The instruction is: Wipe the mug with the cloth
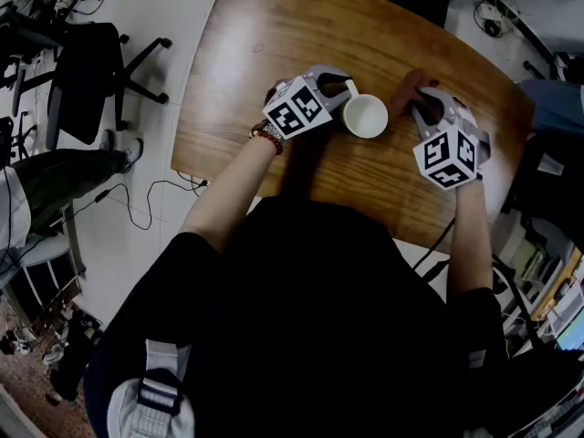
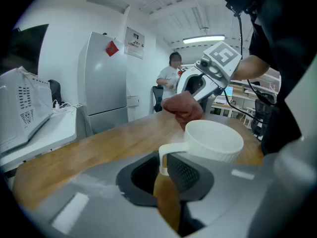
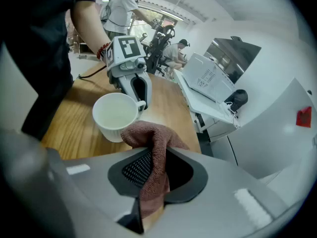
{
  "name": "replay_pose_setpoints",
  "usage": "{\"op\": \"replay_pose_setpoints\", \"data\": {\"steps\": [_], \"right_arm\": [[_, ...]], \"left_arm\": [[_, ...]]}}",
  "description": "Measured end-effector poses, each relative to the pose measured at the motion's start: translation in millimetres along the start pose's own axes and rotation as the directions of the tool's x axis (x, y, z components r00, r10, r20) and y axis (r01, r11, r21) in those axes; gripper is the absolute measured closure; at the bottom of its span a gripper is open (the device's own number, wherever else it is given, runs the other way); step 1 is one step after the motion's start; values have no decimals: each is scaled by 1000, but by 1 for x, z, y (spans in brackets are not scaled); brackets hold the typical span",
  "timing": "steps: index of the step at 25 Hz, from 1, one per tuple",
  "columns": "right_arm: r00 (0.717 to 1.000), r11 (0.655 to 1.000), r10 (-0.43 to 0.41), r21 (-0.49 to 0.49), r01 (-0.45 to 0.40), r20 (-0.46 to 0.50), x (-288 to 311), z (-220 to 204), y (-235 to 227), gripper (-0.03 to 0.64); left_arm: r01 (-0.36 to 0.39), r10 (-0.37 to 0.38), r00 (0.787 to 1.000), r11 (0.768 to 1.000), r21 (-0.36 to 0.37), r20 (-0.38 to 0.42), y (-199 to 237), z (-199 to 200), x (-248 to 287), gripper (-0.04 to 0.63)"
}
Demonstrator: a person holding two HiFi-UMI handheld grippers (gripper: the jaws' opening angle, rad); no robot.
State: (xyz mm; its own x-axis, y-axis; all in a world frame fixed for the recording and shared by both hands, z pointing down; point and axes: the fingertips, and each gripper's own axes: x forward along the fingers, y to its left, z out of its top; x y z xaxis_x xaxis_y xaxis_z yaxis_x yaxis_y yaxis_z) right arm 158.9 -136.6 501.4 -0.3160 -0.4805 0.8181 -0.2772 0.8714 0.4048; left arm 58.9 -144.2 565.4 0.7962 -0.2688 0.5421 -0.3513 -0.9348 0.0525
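A white mug [image 1: 365, 116] stands upright on the wooden table [image 1: 274, 35]. Its handle sits between the jaws of my left gripper [image 1: 339, 88], which is shut on it; the left gripper view shows the mug [image 2: 213, 140] with its handle [image 2: 171, 151] pinched. My right gripper [image 1: 422, 109] is shut on a reddish-brown cloth [image 1: 408, 88], just right of the mug. In the right gripper view the cloth [image 3: 154, 152] hangs bunched from the jaws, close to the mug [image 3: 115, 115] and apart from its rim.
The table's near edge [image 1: 228, 176] runs just below the grippers. An office chair [image 1: 87, 71] stands on the floor at the left. A white machine [image 3: 210, 78] on a counter lies beyond the table's far side. People stand in the background.
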Motion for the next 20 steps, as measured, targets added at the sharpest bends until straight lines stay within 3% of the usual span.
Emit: {"op": "replay_pose_setpoints", "data": {"steps": [6, 10, 15, 20], "right_arm": [[999, 981, -41, -191, 47, 34, 17, 30, -9, 552], [998, 956, -61, -287, 61, 11, 26, 33, -12, 552], [1000, 946, -21, -324, 21, 4, 39, 36, 1, 552], [999, 957, 43, -287, -37, 16, 55, 33, 15, 552]], "left_arm": [[94, -95, 995, 993, 75, 17, -1, 17, 7, 541], [115, -117, 993, 990, 79, 19, -2, 21, 12, 541], [132, -134, 991, 989, 73, 26, -3, 22, 13, 541], [125, -126, 992, 991, 55, 14, -2, 18, 12, 543]]}}
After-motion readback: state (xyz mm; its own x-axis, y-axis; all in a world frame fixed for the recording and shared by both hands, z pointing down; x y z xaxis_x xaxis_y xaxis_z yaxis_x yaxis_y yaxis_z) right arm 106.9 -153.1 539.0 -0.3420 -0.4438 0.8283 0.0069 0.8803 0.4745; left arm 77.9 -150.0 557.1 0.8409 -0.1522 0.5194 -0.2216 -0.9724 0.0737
